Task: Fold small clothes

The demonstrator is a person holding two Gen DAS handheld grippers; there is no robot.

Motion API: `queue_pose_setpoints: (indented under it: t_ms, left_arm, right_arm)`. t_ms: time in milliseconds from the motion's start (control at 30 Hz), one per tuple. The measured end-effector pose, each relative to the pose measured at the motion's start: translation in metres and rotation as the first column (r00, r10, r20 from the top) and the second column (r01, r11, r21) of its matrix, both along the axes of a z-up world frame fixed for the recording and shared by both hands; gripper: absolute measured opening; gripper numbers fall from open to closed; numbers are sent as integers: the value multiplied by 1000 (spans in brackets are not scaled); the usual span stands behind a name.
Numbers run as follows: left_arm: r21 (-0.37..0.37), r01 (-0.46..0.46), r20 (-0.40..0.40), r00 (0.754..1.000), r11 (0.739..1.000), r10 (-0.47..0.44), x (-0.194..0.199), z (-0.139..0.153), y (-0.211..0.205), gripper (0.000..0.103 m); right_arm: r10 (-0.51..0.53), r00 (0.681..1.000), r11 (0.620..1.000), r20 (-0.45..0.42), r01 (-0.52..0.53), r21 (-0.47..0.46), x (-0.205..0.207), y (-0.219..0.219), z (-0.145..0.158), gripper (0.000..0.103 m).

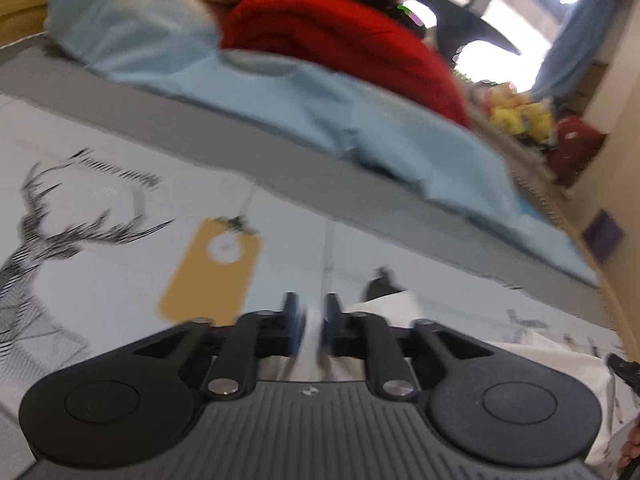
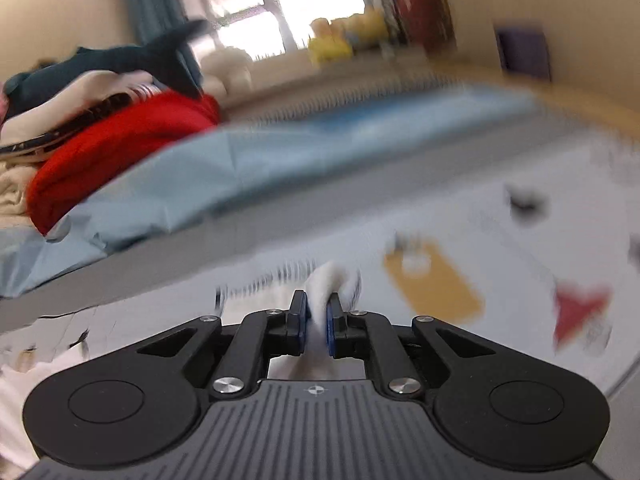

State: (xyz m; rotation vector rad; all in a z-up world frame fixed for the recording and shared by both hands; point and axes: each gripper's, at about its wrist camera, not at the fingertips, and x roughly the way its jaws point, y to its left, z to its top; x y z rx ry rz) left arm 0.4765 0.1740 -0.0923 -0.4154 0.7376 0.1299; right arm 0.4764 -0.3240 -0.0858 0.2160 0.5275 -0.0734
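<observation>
Pinched white fabric is seen nearest the lens in both wrist views: the left hand-held gripper [image 1: 311, 326] is clamped on a fold of the white garment [image 1: 540, 364], and the right hand-held gripper [image 2: 317, 320] is clamped on another bunched part of it [image 2: 330, 280]. Most of the garment hangs below the lenses, over the printed bedspread [image 1: 100, 280], near the bed's front edge.

A lift or carry-over appears to be in hand. It would be done best if both pinches were kept level and the cloth held taut between them, so that the edge is laid down straight and without creases.

Toward the far edge of the bed, a pale blue sheet [image 1: 360, 120] is spread, with a red blanket [image 1: 340, 40] piled on it and a dark plush shark [image 2: 160, 52] above. A yellow-brown tag [image 1: 212, 264] lies on the bedspread just ahead of the grippers; it could be caught beneath the fold. Motion blur hides finer detail.
</observation>
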Motion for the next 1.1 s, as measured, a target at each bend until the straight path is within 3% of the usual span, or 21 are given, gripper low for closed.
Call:
queue_pose_setpoints:
  t_ms: [67, 133, 200, 267, 333, 367, 400, 433, 533, 733, 800, 967, 1100]
  left_arm:
    - [32, -17, 10, 1000, 999, 16, -8, 6, 0, 25]
    - [26, 44, 24, 999, 999, -44, -14, 13, -6, 25]
    - [35, 115, 26, 993, 993, -116, -18, 16, -15, 25]
    - [-24, 174, -15, 985, 984, -175, -17, 9, -20, 25]
    - [-70, 206, -147, 966, 976, -214, -12, -11, -25, 28]
    - [-36, 197, -243, 949, 980, -200, -10, -23, -28, 28]
    - [6, 189, -309, 934, 982, -178, -12, -31, -30, 27]
    - [1, 181, -283, 943, 984, -173, -16, -28, -29, 27]
    - [-15, 177, -265, 948, 984, -175, -25, -10, -30, 27]
    - [36, 225, -250, 945, 974, -209, -73, 42, -41, 30]
    - [66, 256, -225, 946, 964, -235, -102, 68, -47, 33]
    - [124, 311, -144, 945, 942, -293, -198, 114, -64, 58]
    - [115, 320, -99, 946, 940, -310, -276, 117, -69, 64]
  right_arm:
    - [-98, 993, 993, -64, 94, -66, 4, -5, -2, 21]
    - [-121, 991, 992, -59, 118, -45, -4, -10, 0, 21]
    - [-30, 998, 999, -52, 30, -14, -10, -5, 4, 21]
    - [101, 992, 995, -74, -101, 12, -13, 5, 4, 21]
    - [186, 957, 982, -223, -187, 17, -5, 13, -13, 23]
    - [174, 930, 980, -323, -195, -36, -2, 17, -27, 23]
    - [112, 916, 975, -386, -176, -134, -2, 19, -40, 32]
    - [65, 932, 975, -357, -136, -178, -8, 16, -41, 57]
    - [2, 937, 986, -351, -60, -154, -15, 6, -20, 45]
    - [31, 980, 995, -195, -49, -90, -74, -11, 60, 46]
    - [50, 987, 995, -155, -63, -82, -104, -16, 82, 47]
    - [104, 990, 993, -92, -108, -48, -194, -22, 123, 49]
    - [147, 980, 989, -135, -149, -10, -262, -26, 113, 52]
